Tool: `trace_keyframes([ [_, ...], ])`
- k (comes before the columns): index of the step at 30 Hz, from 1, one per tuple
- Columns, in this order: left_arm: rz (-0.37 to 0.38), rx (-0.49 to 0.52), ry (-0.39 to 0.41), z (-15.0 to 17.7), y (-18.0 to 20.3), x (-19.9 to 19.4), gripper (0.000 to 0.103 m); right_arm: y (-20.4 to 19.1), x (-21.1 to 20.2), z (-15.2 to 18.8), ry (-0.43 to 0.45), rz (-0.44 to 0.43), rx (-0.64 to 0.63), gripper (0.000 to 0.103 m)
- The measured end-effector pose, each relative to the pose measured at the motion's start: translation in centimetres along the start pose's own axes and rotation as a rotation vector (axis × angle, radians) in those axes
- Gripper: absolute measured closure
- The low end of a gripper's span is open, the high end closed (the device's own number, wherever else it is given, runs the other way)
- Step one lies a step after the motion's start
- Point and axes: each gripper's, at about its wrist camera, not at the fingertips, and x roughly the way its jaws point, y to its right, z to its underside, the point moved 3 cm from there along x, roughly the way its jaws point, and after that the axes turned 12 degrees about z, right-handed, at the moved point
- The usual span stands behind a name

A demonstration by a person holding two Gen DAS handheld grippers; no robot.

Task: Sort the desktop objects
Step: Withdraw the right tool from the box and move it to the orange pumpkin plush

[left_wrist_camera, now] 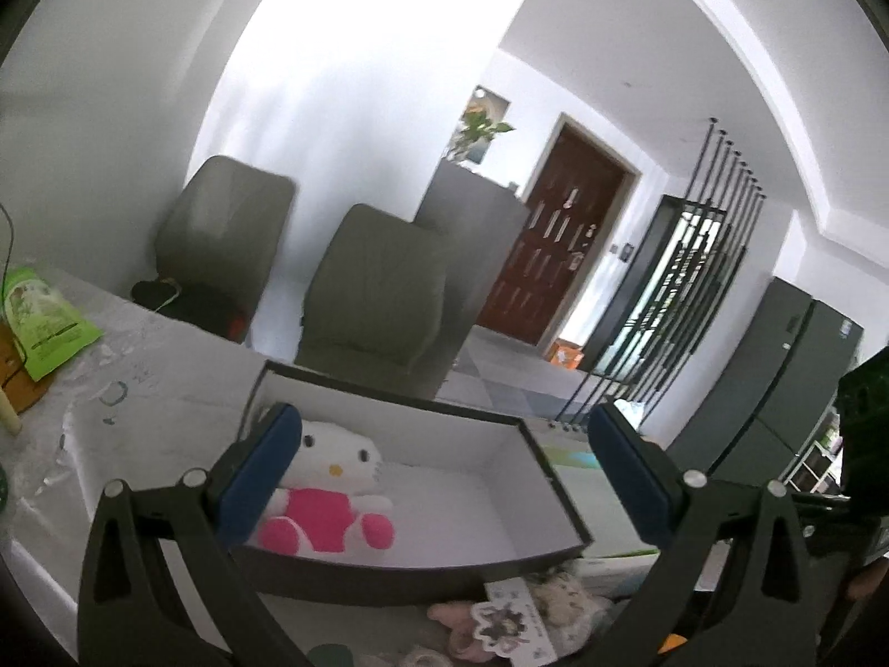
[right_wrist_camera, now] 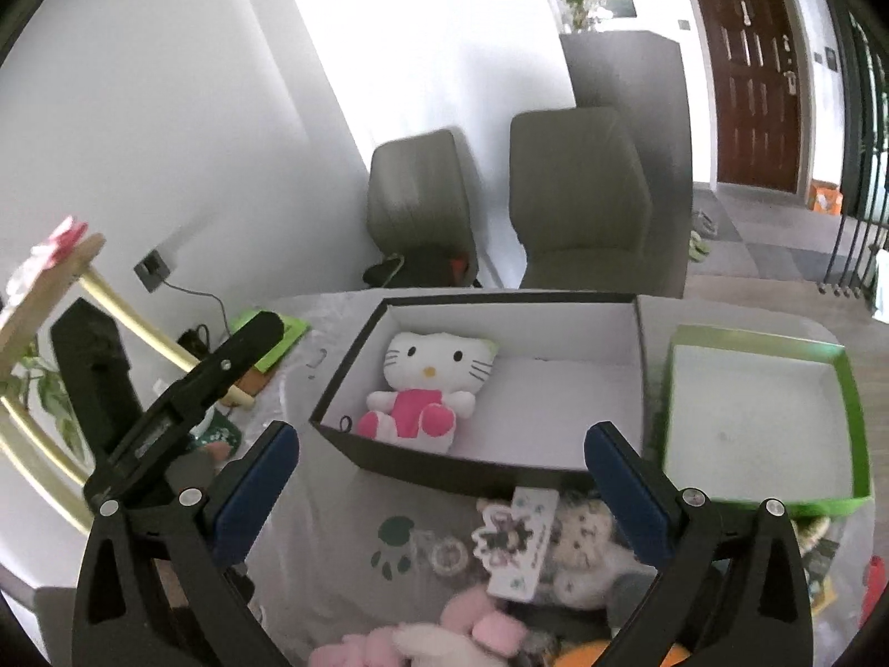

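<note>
A white and pink cat plush (left_wrist_camera: 328,492) (right_wrist_camera: 428,389) lies in a black box with a white inside (left_wrist_camera: 500,461) (right_wrist_camera: 583,383). My left gripper (left_wrist_camera: 444,478) is open and empty, held above the box's near side. My right gripper (right_wrist_camera: 439,492) is open and empty, above a pile of small things in front of the box: a card with a dark flower sticker (right_wrist_camera: 519,542) (left_wrist_camera: 508,620), a pale plush (right_wrist_camera: 580,547) and pink plush pieces (right_wrist_camera: 478,625). An empty green box (right_wrist_camera: 761,422) stands right of the black box.
A green packet (left_wrist_camera: 41,322) and a wooden stand (right_wrist_camera: 50,278) are at the table's left. The left gripper's body (right_wrist_camera: 183,394) shows in the right wrist view. Two grey chairs (right_wrist_camera: 578,211) stand behind the table. A paw-print sticker (right_wrist_camera: 394,547) lies on the table.
</note>
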Motion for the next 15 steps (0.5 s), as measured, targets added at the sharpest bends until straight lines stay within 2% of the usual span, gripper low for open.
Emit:
trace_keyframes([
  [9,0.002,0.112,0.036,0.2,5.0,-1.7,0.0,3.9,-8.2,3.2,0.096,-0.001,0.025,0.0],
  [15,-0.043,0.161,-0.041,2.0,7.3,-1.9,0.0,6.0,-11.9,5.0,0.169,0.044,0.004,0.0],
])
